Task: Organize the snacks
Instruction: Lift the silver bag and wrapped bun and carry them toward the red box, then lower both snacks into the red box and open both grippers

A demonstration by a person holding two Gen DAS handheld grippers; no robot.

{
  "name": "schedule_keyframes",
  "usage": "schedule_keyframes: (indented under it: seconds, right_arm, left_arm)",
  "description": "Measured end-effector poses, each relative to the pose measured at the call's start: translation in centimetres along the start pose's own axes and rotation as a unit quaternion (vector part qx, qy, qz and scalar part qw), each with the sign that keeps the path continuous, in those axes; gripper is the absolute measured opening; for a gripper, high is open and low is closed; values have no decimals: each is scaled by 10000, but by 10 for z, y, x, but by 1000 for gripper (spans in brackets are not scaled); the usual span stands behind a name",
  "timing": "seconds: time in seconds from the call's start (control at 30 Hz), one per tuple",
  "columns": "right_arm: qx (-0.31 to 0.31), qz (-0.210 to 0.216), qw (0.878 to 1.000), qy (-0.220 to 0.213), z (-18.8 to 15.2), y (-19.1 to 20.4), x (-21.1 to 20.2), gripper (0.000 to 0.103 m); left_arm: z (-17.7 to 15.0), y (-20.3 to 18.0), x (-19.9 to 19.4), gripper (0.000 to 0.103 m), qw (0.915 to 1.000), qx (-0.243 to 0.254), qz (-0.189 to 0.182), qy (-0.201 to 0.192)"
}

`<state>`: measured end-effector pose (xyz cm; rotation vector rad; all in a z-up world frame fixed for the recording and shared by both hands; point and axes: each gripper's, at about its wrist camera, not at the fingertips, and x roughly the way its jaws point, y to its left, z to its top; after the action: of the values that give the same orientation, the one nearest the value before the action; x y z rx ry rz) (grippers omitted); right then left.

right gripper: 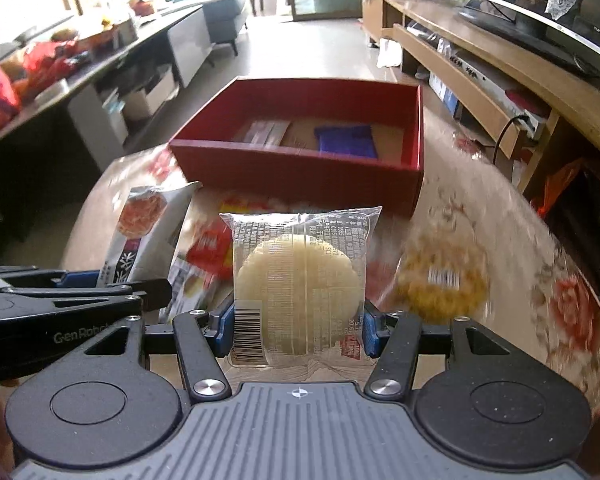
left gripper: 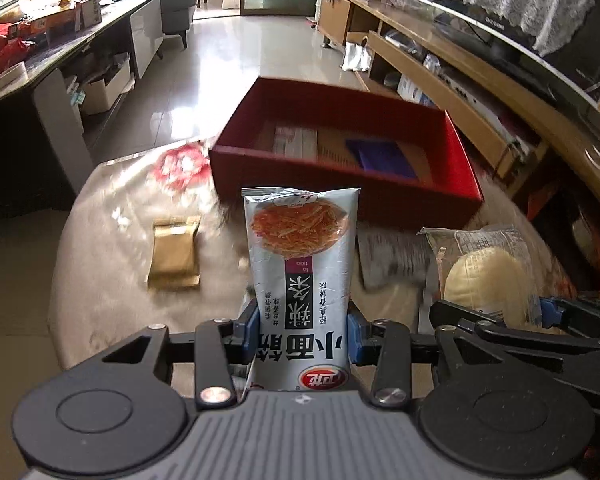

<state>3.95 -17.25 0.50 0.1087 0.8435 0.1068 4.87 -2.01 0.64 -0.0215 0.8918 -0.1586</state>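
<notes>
My left gripper (left gripper: pixel 303 330) is shut on a white noodle-snack packet (left gripper: pixel 302 264) with an orange picture, held upright above the flowered tablecloth. My right gripper (right gripper: pixel 298 330) is shut on a clear-wrapped pale round cake (right gripper: pixel 300 284); the same cake (left gripper: pixel 490 280) and right gripper show at the right of the left wrist view. The white packet (right gripper: pixel 148 232) and left gripper appear at the left of the right wrist view. Ahead stands an open red box (left gripper: pixel 340 174) (right gripper: pixel 300 168) holding a purple packet (left gripper: pixel 380 156) (right gripper: pixel 346 140) and a pale striped packet (left gripper: pixel 294 140).
A gold pouch (left gripper: pixel 175 258) lies left on the tablecloth. A yellow round snack (right gripper: pixel 440 280) and a red-and-white packet (right gripper: pixel 204 256) lie blurred near my right gripper. A low wooden TV stand (left gripper: pixel 460 76) runs along the right, a dark cluttered counter (left gripper: pixel 60 48) on the left.
</notes>
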Motion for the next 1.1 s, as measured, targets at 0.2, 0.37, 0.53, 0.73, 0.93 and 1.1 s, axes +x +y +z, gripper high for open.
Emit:
schedule_keyframes:
  seconds: [0.2, 0.37, 0.53, 0.73, 0.93, 1.1]
  right_arm:
    - [139, -29, 9998, -138, 33, -12, 16, 64]
    - [234, -51, 9994, -255, 60, -23, 31, 64]
    - [283, -92, 9990, -339, 89, -33, 50, 64]
    - [372, -180, 9988, -250, 110, -43, 78, 64]
    - [331, -188, 9991, -196, 125, -44, 98, 64]
    - [238, -231, 9994, -128, 130, -40, 111, 64]
  left_arm:
    - [39, -6, 18, 41, 9999, -49, 11, -132]
    - [72, -11, 33, 40, 9996, -24, 63, -281]
    - [103, -14, 59, 40, 9994, -99, 80, -309]
    - [127, -21, 90, 39, 9994, -140, 169, -274]
    - [139, -18, 109, 39, 9989, -183, 325, -270]
    - [143, -14, 123, 38, 9987, -244, 392, -213]
